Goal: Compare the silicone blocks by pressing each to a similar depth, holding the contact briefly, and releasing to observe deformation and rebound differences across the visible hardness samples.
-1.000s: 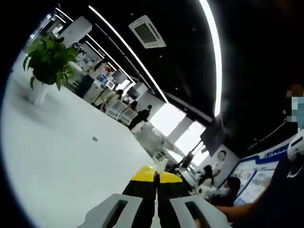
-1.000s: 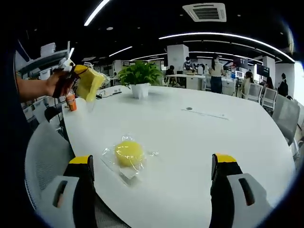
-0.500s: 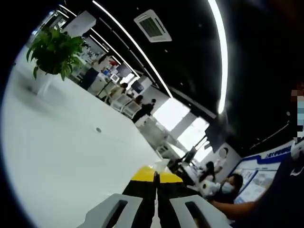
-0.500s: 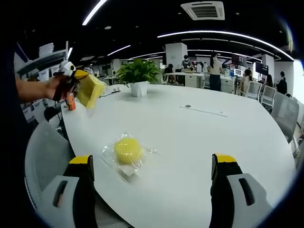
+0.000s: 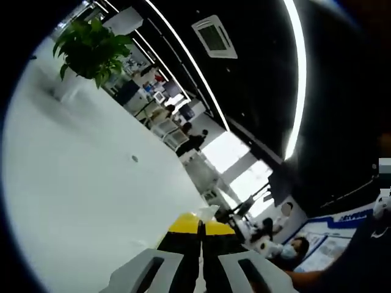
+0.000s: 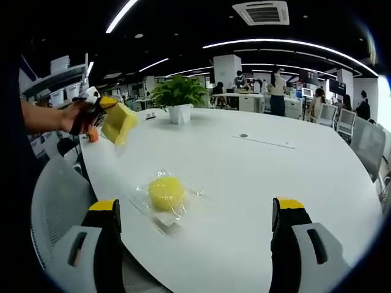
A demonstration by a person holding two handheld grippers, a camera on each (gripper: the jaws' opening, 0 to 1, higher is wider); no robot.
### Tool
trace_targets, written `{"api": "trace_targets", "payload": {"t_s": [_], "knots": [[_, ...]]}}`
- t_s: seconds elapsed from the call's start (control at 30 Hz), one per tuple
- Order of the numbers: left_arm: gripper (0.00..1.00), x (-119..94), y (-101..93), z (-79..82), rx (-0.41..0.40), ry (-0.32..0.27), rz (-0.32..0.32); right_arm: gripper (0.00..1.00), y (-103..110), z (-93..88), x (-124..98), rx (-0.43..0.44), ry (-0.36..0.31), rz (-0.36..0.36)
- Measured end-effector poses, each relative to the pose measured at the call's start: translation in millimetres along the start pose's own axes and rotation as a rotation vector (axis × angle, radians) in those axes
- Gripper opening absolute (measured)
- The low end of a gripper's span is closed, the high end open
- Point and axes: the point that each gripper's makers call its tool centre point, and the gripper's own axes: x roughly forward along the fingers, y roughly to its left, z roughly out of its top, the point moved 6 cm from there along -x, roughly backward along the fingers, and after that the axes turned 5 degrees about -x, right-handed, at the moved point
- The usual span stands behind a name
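Now left claw [image 6: 101, 104] pinches a yellow block [image 6: 119, 121]; right claw [image 6: 198, 213] gapes wide, empty.

We see a large white table [image 6: 293, 183] with a rounded edge. Near its front edge lies a yellow round block [image 6: 166, 193] in a clear plastic bag [image 6: 160, 215], flat on the tabletop. Toward the far edge stands a potted plant [image 6: 179, 97] in a white pot. Near the table's middle sits a small round dark disc [image 6: 244, 135].
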Motion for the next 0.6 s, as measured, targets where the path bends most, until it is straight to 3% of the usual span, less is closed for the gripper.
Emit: {"api": "trace_targets", "payload": {"t_s": [0.2, 0.3, 0.6], "knots": [[0.00, -1.5, 11.2, -8.3, -0.037, 0.011, 0.023, 0.96, 1.9, -4.4, 0.6, 0.005, 0.013, -0.003], [0.00, -0.3, 19.4, -12.7, -0.039, 0.024, 0.064, 0.96, 2.3, -7.7, 1.1, 0.012, 0.029, -0.003], [0.00, 5.9, 34.4, -21.9, -0.086, 0.032, 0.074, 0.96, 6.9, -10.6, -0.1, 0.031, 0.034, -0.005]]}}
